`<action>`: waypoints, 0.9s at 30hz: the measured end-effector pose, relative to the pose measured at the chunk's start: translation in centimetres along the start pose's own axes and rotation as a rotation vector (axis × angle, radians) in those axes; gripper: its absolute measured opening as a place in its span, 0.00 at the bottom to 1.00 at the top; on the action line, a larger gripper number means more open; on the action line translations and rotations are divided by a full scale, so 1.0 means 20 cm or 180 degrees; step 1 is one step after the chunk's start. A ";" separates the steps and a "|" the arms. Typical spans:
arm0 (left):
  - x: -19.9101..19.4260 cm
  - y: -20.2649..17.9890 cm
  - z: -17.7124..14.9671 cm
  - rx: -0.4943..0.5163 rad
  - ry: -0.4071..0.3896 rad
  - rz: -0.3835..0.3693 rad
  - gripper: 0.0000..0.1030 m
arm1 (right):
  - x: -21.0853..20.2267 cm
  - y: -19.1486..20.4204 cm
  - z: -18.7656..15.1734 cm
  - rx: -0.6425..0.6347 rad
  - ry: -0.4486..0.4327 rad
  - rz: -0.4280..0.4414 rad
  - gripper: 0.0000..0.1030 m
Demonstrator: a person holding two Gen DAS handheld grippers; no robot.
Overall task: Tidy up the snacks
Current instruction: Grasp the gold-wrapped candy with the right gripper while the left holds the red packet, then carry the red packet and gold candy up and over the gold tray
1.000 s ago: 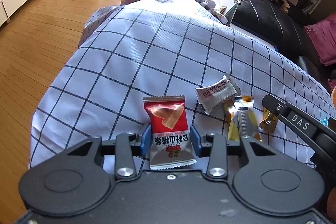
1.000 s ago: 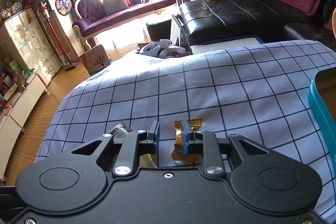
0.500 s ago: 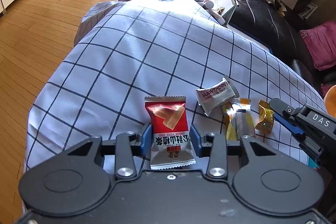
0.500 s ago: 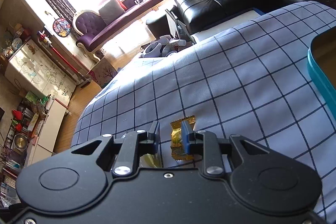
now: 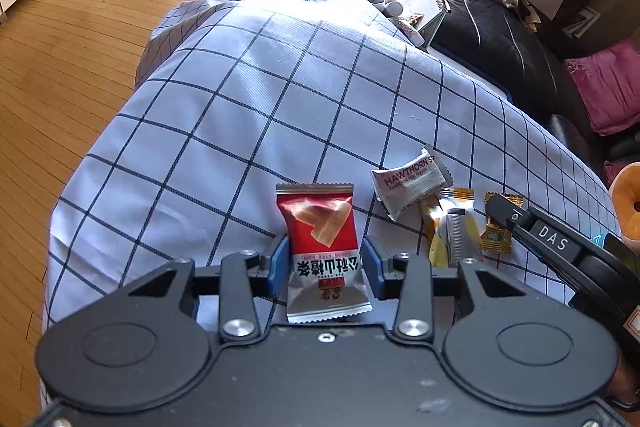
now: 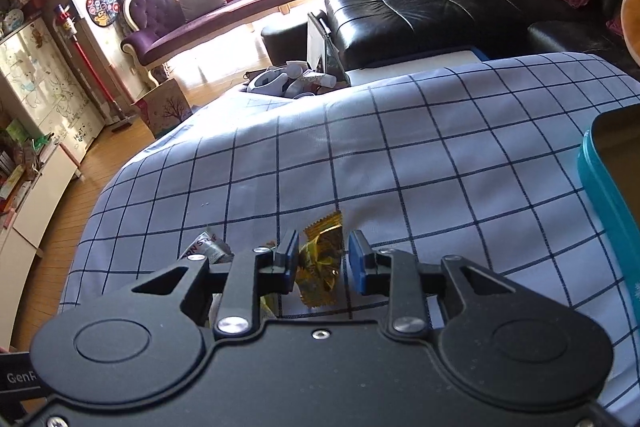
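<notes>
Left wrist view: our left gripper [image 5: 325,261] clenched on red snack packet [image 5: 322,243], lifted over checked cloth [image 5: 248,99], probably for sorting. Chinese print on packet. White packet [image 5: 408,181] reads "HAWTHORN", lies beside yellow packet [image 5: 452,227]. Right gripper arm marked "DAS".

Right wrist view: our right gripper [image 6: 323,261] just been opening, released; gold candy [image 6: 322,263] between jaws, touching left pad only. Teal tin [image 6: 604,195] at right, likely destination.
</notes>
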State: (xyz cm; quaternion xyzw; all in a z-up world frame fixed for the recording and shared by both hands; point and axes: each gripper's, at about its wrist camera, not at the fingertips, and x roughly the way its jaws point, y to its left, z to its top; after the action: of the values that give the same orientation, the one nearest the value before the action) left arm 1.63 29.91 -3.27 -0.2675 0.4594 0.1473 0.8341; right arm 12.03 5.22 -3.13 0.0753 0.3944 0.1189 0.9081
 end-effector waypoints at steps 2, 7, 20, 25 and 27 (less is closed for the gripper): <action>0.00 0.00 0.00 0.0019 -0.0005 -0.0012 0.42 | 0.01 0.01 -0.01 -0.0040 0.0040 0.0008 0.40; 0.00 -0.03 -0.01 0.0024 -0.0024 0.0023 0.45 | 0.00 0.05 -0.03 -0.0145 -0.0020 -0.0102 0.39; 0.05 -0.20 -0.05 0.0323 -0.0122 0.0555 0.46 | -0.10 -0.02 -0.04 -0.0029 -0.0148 0.0013 0.29; 0.06 -0.23 -0.06 0.0374 -0.0191 0.0734 0.35 | -0.14 -0.06 -0.04 0.0062 -0.0186 0.0061 0.29; 0.04 -0.20 -0.04 0.0267 -0.0189 0.0659 0.33 | -0.16 -0.08 -0.03 0.0079 -0.0213 0.0067 0.29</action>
State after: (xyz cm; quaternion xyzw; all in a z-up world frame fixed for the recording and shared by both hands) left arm 3.48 26.11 -3.14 -0.1789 0.4654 0.2212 0.8381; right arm 9.65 2.85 -1.68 0.0946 0.3645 0.1209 0.9185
